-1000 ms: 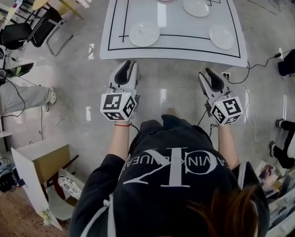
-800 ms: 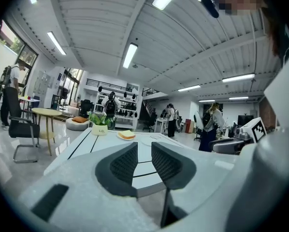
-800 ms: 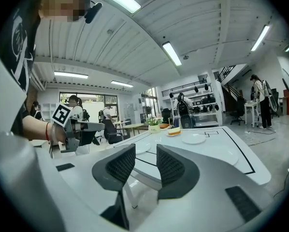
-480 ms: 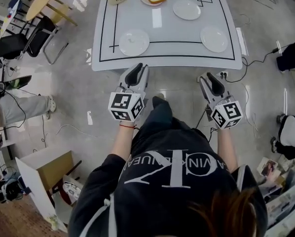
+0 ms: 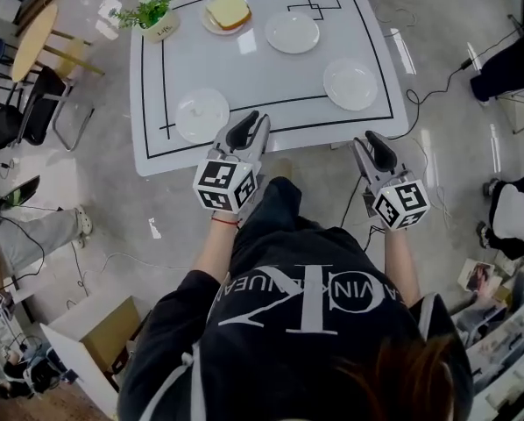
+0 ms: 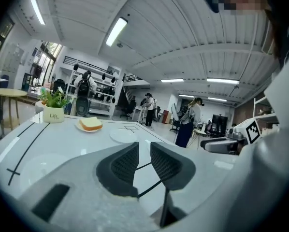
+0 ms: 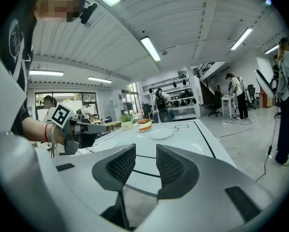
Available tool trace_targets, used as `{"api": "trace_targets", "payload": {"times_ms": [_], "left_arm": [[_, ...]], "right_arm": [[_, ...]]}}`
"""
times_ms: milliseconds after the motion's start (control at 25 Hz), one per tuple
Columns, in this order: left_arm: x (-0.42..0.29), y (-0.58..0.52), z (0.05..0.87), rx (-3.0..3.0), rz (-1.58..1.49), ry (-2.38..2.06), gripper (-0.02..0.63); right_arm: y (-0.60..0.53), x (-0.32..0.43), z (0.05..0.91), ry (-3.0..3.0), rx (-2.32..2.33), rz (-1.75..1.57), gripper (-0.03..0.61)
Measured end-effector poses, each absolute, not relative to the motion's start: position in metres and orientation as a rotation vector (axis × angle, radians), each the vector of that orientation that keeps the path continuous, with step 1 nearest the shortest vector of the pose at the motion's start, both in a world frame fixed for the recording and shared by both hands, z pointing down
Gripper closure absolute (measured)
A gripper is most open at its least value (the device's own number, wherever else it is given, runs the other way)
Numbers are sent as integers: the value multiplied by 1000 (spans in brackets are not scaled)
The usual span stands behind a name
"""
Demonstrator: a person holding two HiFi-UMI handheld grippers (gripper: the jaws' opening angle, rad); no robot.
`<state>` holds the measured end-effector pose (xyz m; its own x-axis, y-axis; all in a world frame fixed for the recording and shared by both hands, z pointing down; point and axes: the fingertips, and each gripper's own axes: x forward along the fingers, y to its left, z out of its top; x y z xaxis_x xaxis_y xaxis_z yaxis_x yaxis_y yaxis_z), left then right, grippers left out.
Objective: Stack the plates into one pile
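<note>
Three empty plates are sitting well apart on the white table (image 5: 262, 77): the left plate (image 5: 201, 115) at the table's lower left, the top plate (image 5: 292, 32) at the upper middle, and the right plate (image 5: 350, 83) at the right side. We are only at the start, for no plate is stacked yet. We are holding the left gripper (image 5: 244, 130) just beside the left plate and the right gripper (image 5: 376, 151) at the table's near edge, lower right. Both are carrying nothing, with their jaws a little apart.

Next, we think, we need to pinch the rim of the nearest plate and carry it onto another.

A slice of bread (image 5: 228, 9) on its own little plate and a plant pot (image 5: 159, 27) are sitting at the table's upper left, out of the way. A cable (image 5: 348, 202) is lying on the floor near our feet, so we should step with care.
</note>
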<state>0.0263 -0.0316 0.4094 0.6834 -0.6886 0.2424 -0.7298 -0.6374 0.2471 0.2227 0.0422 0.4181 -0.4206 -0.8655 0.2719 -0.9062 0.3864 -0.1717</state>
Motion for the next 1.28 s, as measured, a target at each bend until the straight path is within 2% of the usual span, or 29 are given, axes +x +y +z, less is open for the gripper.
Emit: {"api": "trace_targets", "payload": {"times_ms": [400,880,1280], "left_arm": [[89,-108,423,2586,236,-898,531],[151,-124,470,2472,398,-644,522],[190,-127,506,2285,502,-751,500]], "right_arm": [[-21,248,429,-2410,1650,538,446],[-61,298,467,-2212,1677,710,455],[-97,338,501,-2142,1484,851,459]]}}
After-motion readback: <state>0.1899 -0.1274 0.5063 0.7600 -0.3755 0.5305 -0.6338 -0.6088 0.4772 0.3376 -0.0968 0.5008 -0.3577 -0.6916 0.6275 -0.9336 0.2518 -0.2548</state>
